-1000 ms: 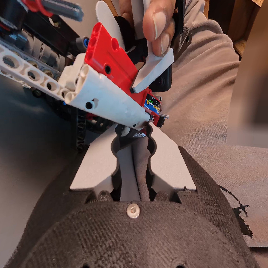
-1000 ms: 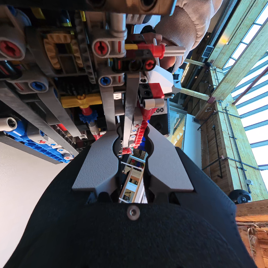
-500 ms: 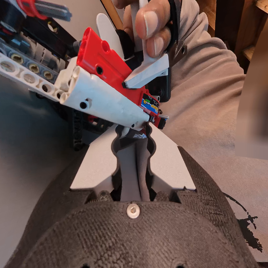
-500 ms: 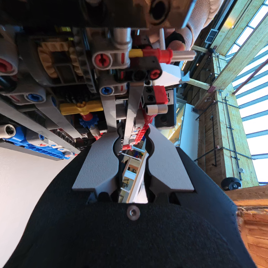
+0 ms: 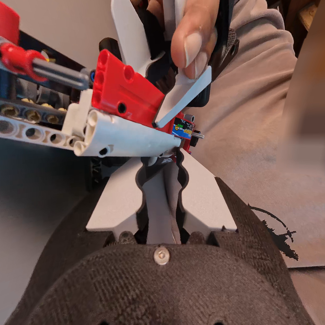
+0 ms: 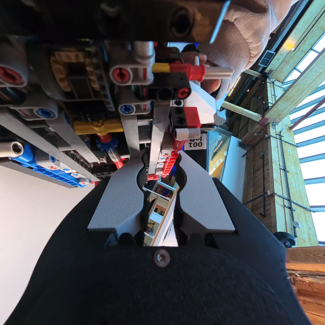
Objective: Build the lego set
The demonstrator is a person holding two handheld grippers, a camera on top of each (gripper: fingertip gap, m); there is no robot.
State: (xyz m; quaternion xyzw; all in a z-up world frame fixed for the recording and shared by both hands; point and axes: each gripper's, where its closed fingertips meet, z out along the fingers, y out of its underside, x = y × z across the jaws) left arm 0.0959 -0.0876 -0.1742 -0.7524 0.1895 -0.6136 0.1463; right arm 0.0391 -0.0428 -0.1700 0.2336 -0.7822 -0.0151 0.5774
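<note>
Item: lego model point(image 5: 112, 126), partly built, held off the table between two grippers.

Position: its nose end sat at the tips of the left gripper point(image 5: 162, 154). The white curved panel point(image 5: 130, 139) lay just above the left finger, and the red panel point(image 5: 126, 98) rested on top of that. A small sticker point(image 5: 182, 129) sat at the far end of the red panel, just above the right fingertip.

Left gripper: fingers point(image 5: 198, 190) narrowly parted and pinching the underside of the nose; the exact part clamped was hidden under the white panel.

Right gripper point(image 6: 161, 165): fingers point(image 6: 123, 193) closed on a grey beam point(image 6: 157, 139) of the underside, with a red beam point(image 6: 171, 161) beside it against the right finger. Beyond the left finger were a yellow connector point(image 6: 97, 127) and a blue beam point(image 6: 52, 173). A red bush on a pale axle point(image 6: 202, 71) stood above the fingertips.

Other: a person's hand point(image 5: 190, 35) gripped the far gripper's handle above the red panel; a grey sleeve point(image 5: 255, 105) lay to the right of the fingers.

Change from a second before: in the left wrist view the model had tilted, the white holed beam point(image 5: 35, 133) running closer to level. A red clip on a grey axle point(image 5: 44, 70) had come down into view beyond the left finger. Both grips were unchanged. In the right wrist view the model sat a little nearer the camera.
</note>
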